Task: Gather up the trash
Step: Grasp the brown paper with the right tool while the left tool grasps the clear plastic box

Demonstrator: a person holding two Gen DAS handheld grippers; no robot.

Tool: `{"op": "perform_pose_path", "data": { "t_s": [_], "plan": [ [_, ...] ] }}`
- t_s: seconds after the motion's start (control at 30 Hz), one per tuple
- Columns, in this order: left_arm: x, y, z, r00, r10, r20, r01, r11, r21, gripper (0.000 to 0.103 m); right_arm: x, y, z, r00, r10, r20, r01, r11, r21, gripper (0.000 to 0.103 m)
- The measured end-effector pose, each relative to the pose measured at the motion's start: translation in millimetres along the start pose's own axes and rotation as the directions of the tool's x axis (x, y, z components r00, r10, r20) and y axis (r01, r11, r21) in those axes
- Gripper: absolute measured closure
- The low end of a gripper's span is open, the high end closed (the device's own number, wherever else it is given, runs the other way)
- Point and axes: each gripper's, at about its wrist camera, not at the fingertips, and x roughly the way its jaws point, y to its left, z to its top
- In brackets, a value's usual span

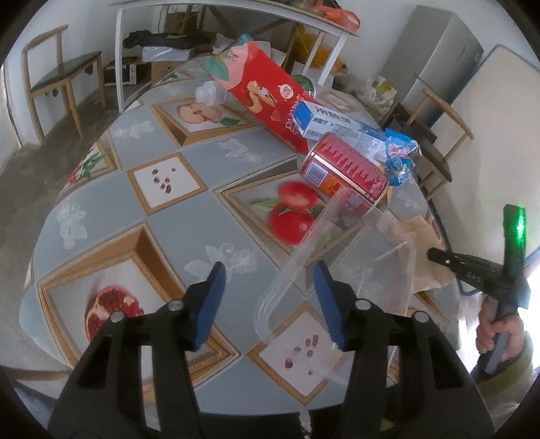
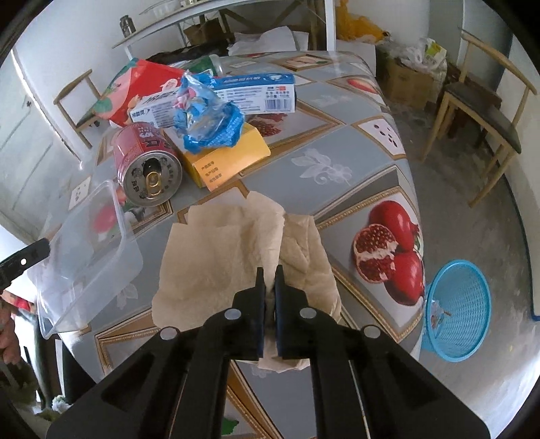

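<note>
My left gripper point(image 1: 270, 277) is open over the table, and the rim of a clear plastic container point(image 1: 341, 250) runs between its blue fingers without being pinched. The same container point(image 2: 87, 243) sits tilted at the left of the right wrist view. My right gripper point(image 2: 269, 273) is shut on a crumpled brown paper napkin point(image 2: 219, 256). In the left wrist view the right gripper point(image 1: 435, 254) points into that napkin point(image 1: 422, 233) at the right. Behind lie a red can point(image 2: 146, 158), a blue wrapper point(image 2: 206, 114), a toothpaste box point(image 2: 243, 93) and an orange box point(image 2: 229, 158).
A blue mesh basket point(image 2: 459, 310) stands on the floor right of the table point(image 2: 337, 145). A red snack bag point(image 1: 266, 87) and a small clear bottle point(image 1: 211, 93) lie farther back. Wooden chairs point(image 2: 486, 111) stand around, with a white shelf table point(image 1: 236, 6) behind.
</note>
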Motion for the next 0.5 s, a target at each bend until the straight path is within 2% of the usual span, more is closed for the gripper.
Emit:
{"op": "perform_pose_path", "data": {
  "t_s": [0.1, 0.17, 0.3, 0.37, 0.5],
  "plan": [
    [10.5, -5.8, 5.7, 0.999, 0.021, -0.024, -0.020, 0.999, 0.035, 0.062, 0.3, 0.0, -0.8, 1.000, 0.000, -0.004, 0.000, 1.000, 0.002, 0.098],
    [16.1, -8.9, 7.5, 0.999, 0.023, -0.042, -0.021, 0.998, 0.051, 0.072, -0.1, 0.7, -0.3, 1.000, -0.003, -0.005, 0.003, 1.000, 0.000, 0.098],
    [18.2, -13.3, 6.7, 0.999, 0.024, -0.049, -0.020, 0.997, 0.076, 0.081, -4.6, 3.2, 2.1, 1.000, -0.014, 0.002, 0.014, 1.000, -0.007, 0.098],
    [17.1, -15.1, 5.7, 0.999, 0.014, -0.047, -0.010, 0.997, 0.083, 0.090, -7.6, 4.0, 3.2, 1.000, -0.020, 0.008, 0.020, 1.000, -0.008, 0.098],
    [11.4, -16.5, 1.3, 0.999, -0.012, -0.040, 0.015, 0.997, 0.077, 0.096, -12.2, 5.5, 4.1, 1.000, -0.023, 0.013, 0.023, 1.000, -0.002, 0.098]
  ]
}}
